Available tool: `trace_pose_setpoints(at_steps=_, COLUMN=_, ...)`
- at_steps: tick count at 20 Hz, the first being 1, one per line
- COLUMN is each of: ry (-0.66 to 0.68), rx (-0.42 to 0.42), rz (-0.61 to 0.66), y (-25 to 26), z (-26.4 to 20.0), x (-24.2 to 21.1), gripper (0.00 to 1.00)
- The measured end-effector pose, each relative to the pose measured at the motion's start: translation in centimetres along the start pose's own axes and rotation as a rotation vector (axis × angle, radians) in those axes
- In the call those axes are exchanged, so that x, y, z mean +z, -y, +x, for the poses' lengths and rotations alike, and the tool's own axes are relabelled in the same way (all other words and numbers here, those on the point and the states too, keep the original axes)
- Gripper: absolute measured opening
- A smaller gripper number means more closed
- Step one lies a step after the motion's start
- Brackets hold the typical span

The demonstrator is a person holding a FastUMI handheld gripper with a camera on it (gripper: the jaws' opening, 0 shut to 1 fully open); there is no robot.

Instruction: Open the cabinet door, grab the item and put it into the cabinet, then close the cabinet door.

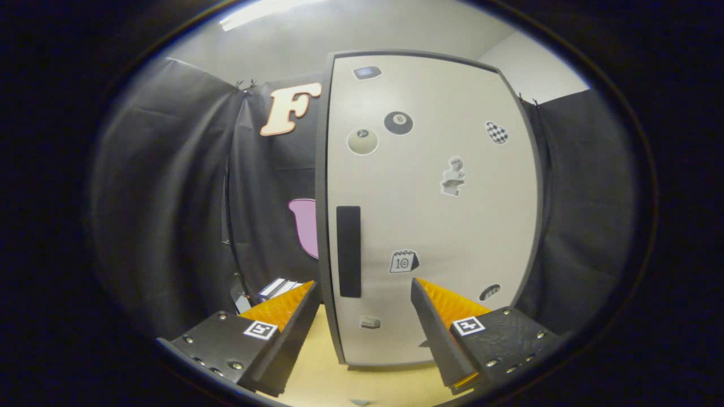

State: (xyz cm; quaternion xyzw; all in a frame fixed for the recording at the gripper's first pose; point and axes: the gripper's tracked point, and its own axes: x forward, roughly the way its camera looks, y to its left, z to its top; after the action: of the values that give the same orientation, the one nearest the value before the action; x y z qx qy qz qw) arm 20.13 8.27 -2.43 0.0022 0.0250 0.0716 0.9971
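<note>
Cabinet door [435,209] shut, upright on the table [322,373], stickers scattered over its face. Dark vertical handle [349,251] near the door's left edge, low on the panel. Tongs [362,294] spread wide, pinching nothing. Handle just ahead, lined up between the two fingers, nearer the left finger; door's lower part fills the gap beyond. Door likely stiff, flat, light, swinging on hinges at the side away from the handle; smooth face gives no grip, so best hooked or pinched at the handle. Small boxes [278,287] left of the door, behind the left finger, possibly the item; cannot tell.
</note>
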Motion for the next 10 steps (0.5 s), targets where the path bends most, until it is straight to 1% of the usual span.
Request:
trace_pose_setpoints(at_steps=3, ry=0.005, rx=0.013, rz=0.012, y=-1.1, z=3.3, x=0.2, gripper=0.97)
trace_pose_setpoints(at_steps=8, ry=-0.008, rx=-0.002, rz=0.038, y=-1.3, z=7.1, x=0.0, gripper=0.96)
trace_pose_setpoints(at_steps=10, ry=-0.027, rx=0.002, rz=0.038, y=-1.4, z=7.7, x=-0.5, gripper=0.78)
